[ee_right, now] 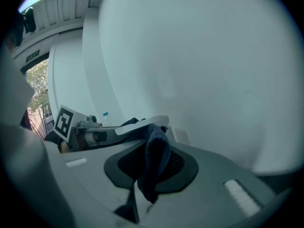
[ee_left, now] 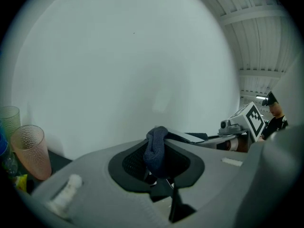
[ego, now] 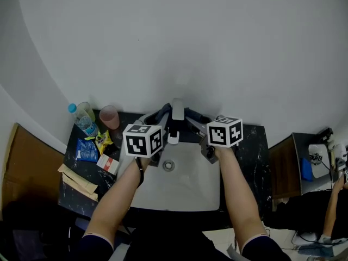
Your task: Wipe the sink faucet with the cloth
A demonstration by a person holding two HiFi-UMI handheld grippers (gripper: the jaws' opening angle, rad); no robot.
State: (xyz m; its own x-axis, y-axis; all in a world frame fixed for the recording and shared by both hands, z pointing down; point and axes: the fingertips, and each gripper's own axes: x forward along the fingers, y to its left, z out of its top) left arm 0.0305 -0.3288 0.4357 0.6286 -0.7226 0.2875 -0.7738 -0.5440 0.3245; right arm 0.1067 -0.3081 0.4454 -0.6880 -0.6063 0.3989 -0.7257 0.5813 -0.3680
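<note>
The cloth (ego: 194, 115), dark blue, is looped behind the faucet (ego: 177, 109) at the back of the sink (ego: 185, 192), with one end coming forward on each side of it. The left tongs (ee_left: 159, 169) are clamped on the left end. In the left gripper view a bunched fold of the fabric stands up between the nearly closed jaws. The right tongs (ee_right: 149, 175) are pinched on the other end, and there a flap of cloth hangs down between the jaws.

Both bare forearms reach up from the bottom of the head view over the white basin, roughly parallel, one on each side of the drain (ego: 168, 166). Both tongs tilt slightly downward toward the wall. Each gripper view shows the faucet's flat light top just past the cloth, with the other tongs' marker cube beyond it.

By count there is one cloth, one faucet, two tongs and two cubes with black-and-white square markers. On the dark counter (ego: 253, 151) left of the sink stand one clear bottle (ego: 82, 118) with a blue cap and one pink cup (ego: 109, 117). Near them lie one blue packet (ego: 87, 149), one yellow packet (ego: 103, 141) and one small red-and-white box (ego: 109, 163). Their print is too small to read.
</note>
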